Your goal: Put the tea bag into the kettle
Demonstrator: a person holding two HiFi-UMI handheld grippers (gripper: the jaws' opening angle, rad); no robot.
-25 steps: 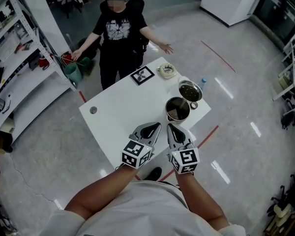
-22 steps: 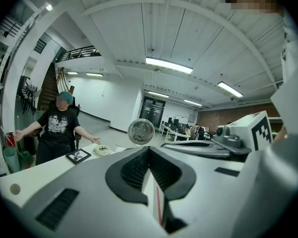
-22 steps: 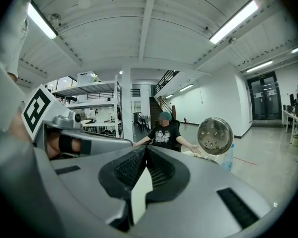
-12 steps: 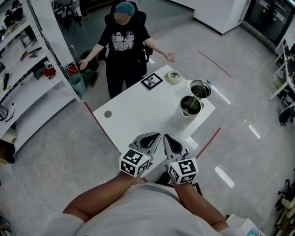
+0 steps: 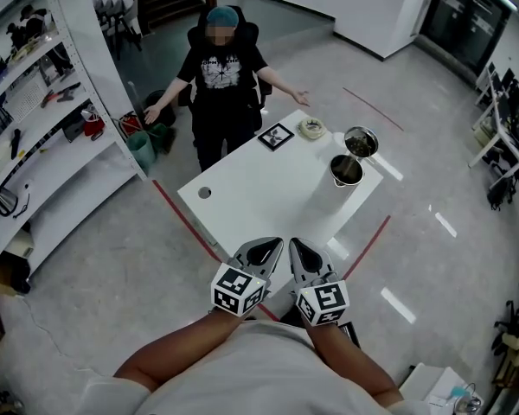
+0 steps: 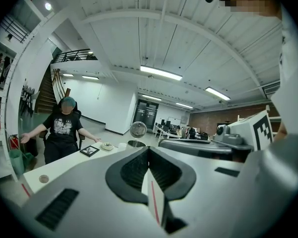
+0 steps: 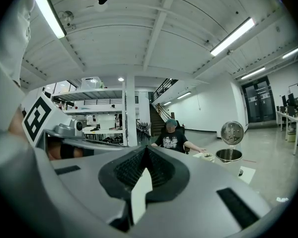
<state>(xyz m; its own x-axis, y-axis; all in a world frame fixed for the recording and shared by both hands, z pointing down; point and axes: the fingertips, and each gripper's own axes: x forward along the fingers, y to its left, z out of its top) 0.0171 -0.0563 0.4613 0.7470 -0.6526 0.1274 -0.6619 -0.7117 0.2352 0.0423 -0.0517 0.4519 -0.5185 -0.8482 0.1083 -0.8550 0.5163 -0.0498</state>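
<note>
A steel kettle (image 5: 346, 169) stands at the right end of the white table (image 5: 259, 193), its round lid (image 5: 361, 141) tipped up open. Behind it lies a small round dish (image 5: 310, 128); its contents are too small to make out. My left gripper (image 5: 272, 246) and right gripper (image 5: 297, 249) hang side by side short of the table's near edge, both shut and empty. The left gripper view shows its jaws (image 6: 148, 155) pressed together, with the kettle (image 6: 135, 144) far off. The right gripper (image 7: 145, 155) looks the same, kettle (image 7: 229, 155) and lid (image 7: 232, 132) to its right.
A person (image 5: 222, 67) in a black shirt stands behind the table with arms spread. A black-framed card (image 5: 276, 136) lies near the dish. Shelving (image 5: 35, 119) lines the left side. Red tape lines (image 5: 368, 242) mark the floor by the table.
The table and kettle have drawn farther away and up in the head view, as I have backed off. Both grippers keep the same shut pose in front of me.
</note>
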